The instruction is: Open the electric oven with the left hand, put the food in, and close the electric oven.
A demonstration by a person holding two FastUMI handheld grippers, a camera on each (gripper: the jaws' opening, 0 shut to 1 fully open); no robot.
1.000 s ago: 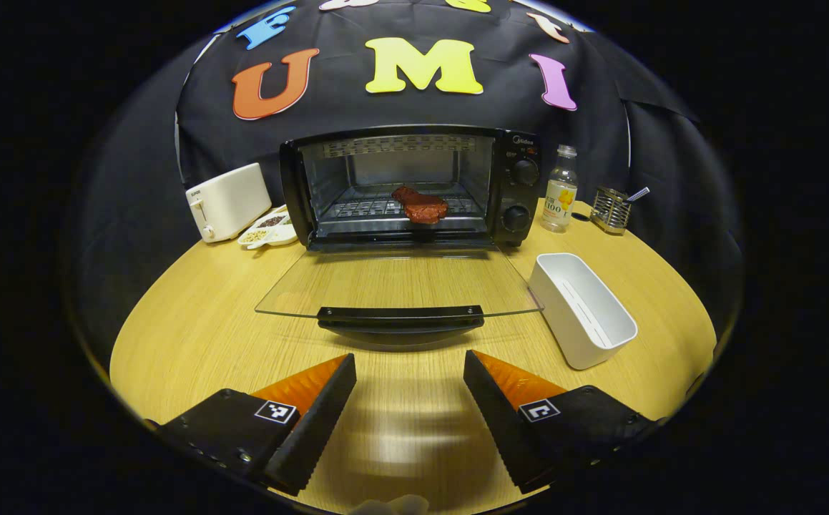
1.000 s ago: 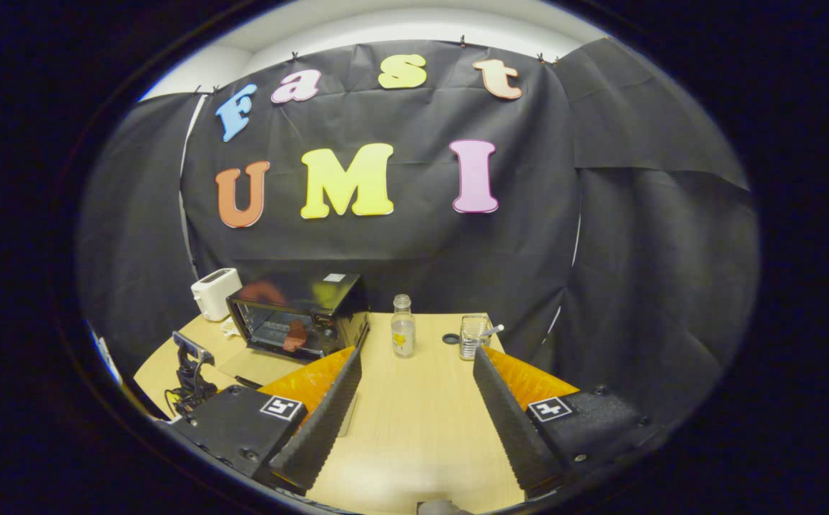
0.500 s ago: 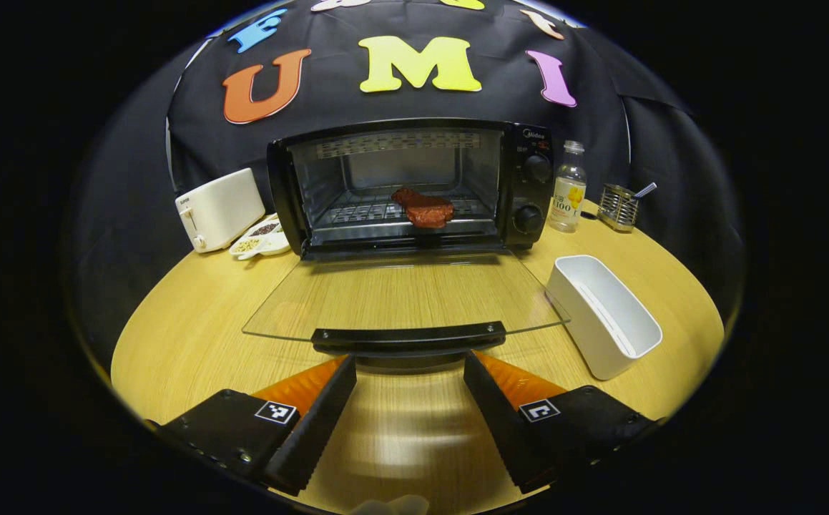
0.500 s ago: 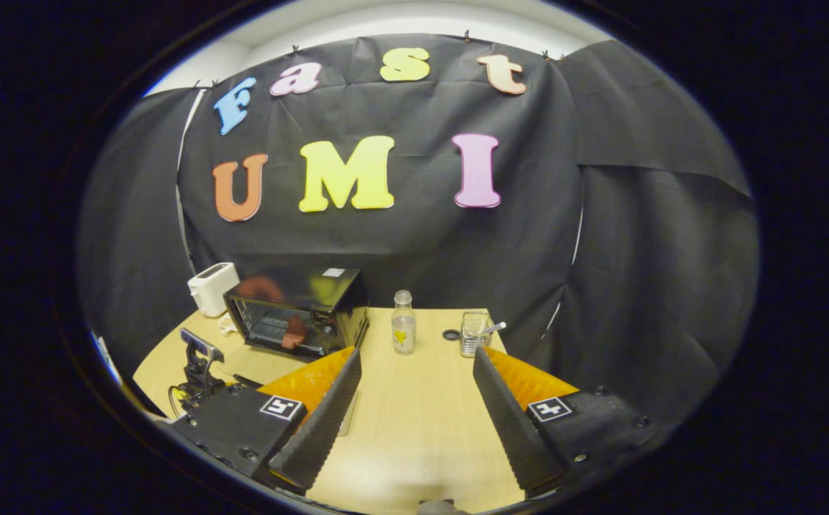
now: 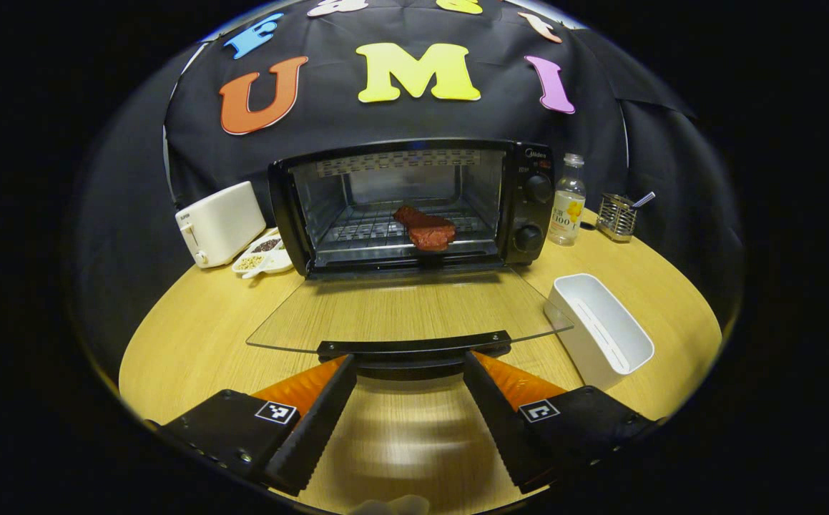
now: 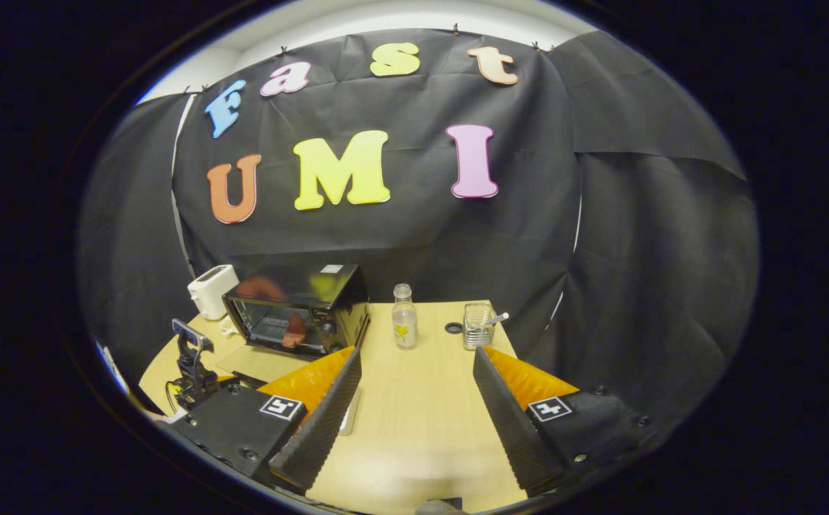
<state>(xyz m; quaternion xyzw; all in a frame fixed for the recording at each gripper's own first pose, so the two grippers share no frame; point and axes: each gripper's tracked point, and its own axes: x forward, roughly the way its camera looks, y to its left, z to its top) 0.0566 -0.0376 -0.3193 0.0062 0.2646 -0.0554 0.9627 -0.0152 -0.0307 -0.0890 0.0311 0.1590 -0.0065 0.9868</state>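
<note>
Oven (image 5: 414, 204) door (image 5: 407, 307) is flat down, meat (image 5: 425, 227) sitting on the rack inside. My left gripper (image 5: 410, 361) is spread wide w/ the door handle (image 5: 414, 348) right at the fingertips, not clamped. Right gripper (image 6: 417, 357) also open, holding nothing, up over the table (image 6: 414, 415), oven off to its left.

Open oven door (image 5: 407, 311) flat ahead, white bin (image 5: 598, 330) apparently beside

Brand name on oven (image 5: 414, 197) control panel, too small to read.
</note>
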